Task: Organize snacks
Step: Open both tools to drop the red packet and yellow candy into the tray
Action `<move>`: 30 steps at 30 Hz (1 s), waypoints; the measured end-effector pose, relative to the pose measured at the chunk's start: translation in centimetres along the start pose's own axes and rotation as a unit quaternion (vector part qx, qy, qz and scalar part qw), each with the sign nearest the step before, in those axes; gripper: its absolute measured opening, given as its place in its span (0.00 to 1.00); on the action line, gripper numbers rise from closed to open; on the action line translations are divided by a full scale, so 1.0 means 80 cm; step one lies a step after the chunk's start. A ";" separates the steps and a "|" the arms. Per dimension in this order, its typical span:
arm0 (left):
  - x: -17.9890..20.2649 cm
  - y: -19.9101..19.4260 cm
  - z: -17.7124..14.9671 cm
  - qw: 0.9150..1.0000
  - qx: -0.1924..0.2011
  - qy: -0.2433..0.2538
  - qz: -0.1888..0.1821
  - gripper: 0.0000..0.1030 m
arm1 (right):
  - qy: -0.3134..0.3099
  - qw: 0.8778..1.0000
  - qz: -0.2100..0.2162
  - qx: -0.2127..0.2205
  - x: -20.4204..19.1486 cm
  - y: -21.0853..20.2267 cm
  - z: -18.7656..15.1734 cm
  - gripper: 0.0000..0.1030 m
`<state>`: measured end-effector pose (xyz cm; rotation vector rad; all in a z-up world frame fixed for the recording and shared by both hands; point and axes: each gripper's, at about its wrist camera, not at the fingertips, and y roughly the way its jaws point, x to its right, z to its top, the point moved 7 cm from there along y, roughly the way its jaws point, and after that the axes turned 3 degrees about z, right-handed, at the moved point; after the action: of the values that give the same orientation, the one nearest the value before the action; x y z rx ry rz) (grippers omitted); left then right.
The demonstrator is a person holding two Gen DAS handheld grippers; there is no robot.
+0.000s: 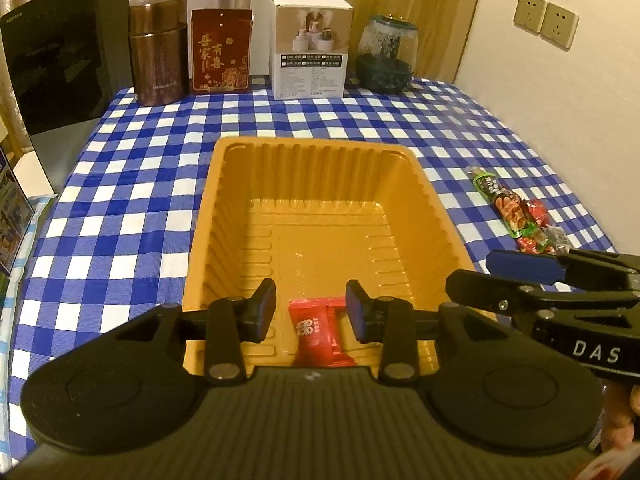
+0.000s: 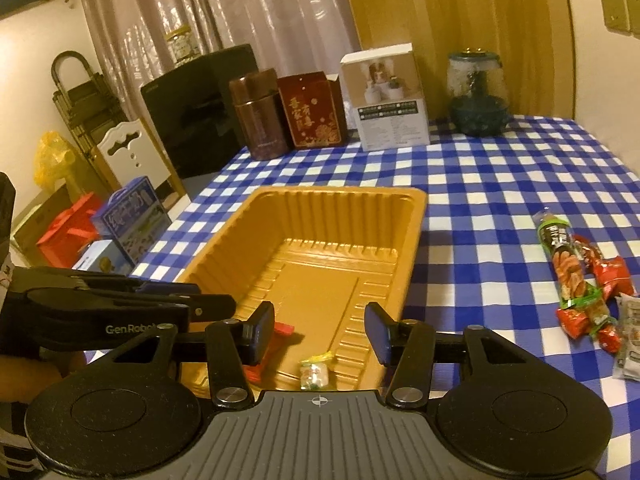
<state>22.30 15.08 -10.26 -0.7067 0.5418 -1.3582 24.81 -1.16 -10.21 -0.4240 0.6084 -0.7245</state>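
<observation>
An orange plastic tray (image 1: pixel 224 216) (image 2: pixel 412 236) sits on the blue checked tablecloth. A red snack packet (image 1: pixel 320 334) lies at its near end, below my open left gripper (image 1: pixel 311 312). A small white-and-green candy (image 2: pixel 314 374) lies in the tray below my open right gripper (image 2: pixel 320 330); a red packet edge (image 2: pixel 282 328) shows beside it. Neither gripper holds anything. A pile of snacks lies on the cloth right of the tray: a long green-ended pack (image 1: pixel 506 206) (image 2: pixel 568 268) and red wrapped pieces (image 1: pixel 536 214) (image 2: pixel 612 274). The right gripper also shows in the left wrist view (image 1: pixel 520 276).
At the table's back stand a brown canister (image 1: pixel 160 52), a red box (image 1: pixel 222 52), a white carton (image 1: pixel 310 48) and a dark glass jar (image 1: pixel 386 58). A black appliance (image 1: pixel 60 52) stands at the left. The wall is at the right. Boxes and bags lie off the table's left edge (image 2: pixel 128 224).
</observation>
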 end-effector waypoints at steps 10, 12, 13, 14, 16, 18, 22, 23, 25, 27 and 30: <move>0.036 -0.034 0.017 0.999 0.023 0.011 -0.021 0.33 | 0.011 0.998 -0.062 0.018 0.028 -0.055 0.001 0.49; 0.049 -0.040 0.019 0.999 0.026 0.016 -0.027 0.34 | 0.020 0.997 -0.076 0.016 0.037 -0.066 -0.002 0.49; 0.056 -0.043 0.020 0.999 0.028 0.018 -0.030 0.35 | 0.025 0.996 -0.084 0.015 0.042 -0.072 -0.004 0.49; 0.061 -0.044 0.021 0.999 0.028 0.020 -0.033 0.36 | 0.028 0.995 -0.090 0.015 0.046 -0.078 -0.005 0.49; 0.074 -0.049 0.023 0.998 0.030 0.022 -0.042 0.37 | 0.035 0.994 -0.105 0.015 0.056 -0.091 -0.007 0.49; 0.089 -0.053 0.027 0.998 0.032 0.029 -0.049 0.39 | 0.042 0.992 -0.118 0.016 0.064 -0.103 -0.007 0.49; 0.118 -0.062 0.035 0.996 0.038 0.042 -0.065 0.41 | 0.052 0.989 -0.135 0.023 0.078 -0.125 -0.005 0.53; 0.124 -0.064 0.037 0.996 0.040 0.045 -0.068 0.42 | 0.053 0.989 -0.138 0.025 0.081 -0.130 -0.004 0.56; 0.135 -0.068 0.042 0.995 0.043 0.049 -0.075 0.43 | 0.059 0.987 -0.145 0.028 0.087 -0.139 -0.002 0.58; 0.145 -0.070 0.044 0.994 0.046 0.052 -0.082 0.44 | 0.062 0.986 -0.152 0.030 0.093 -0.146 -0.001 0.59; 0.157 -0.069 0.045 0.993 0.047 0.058 -0.092 0.46 | 0.063 0.984 -0.165 0.030 0.101 -0.153 -0.001 0.59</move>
<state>22.94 2.82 -3.13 -0.6162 0.5105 -1.5934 23.59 -15.29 -6.44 -0.4303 0.6416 -1.0901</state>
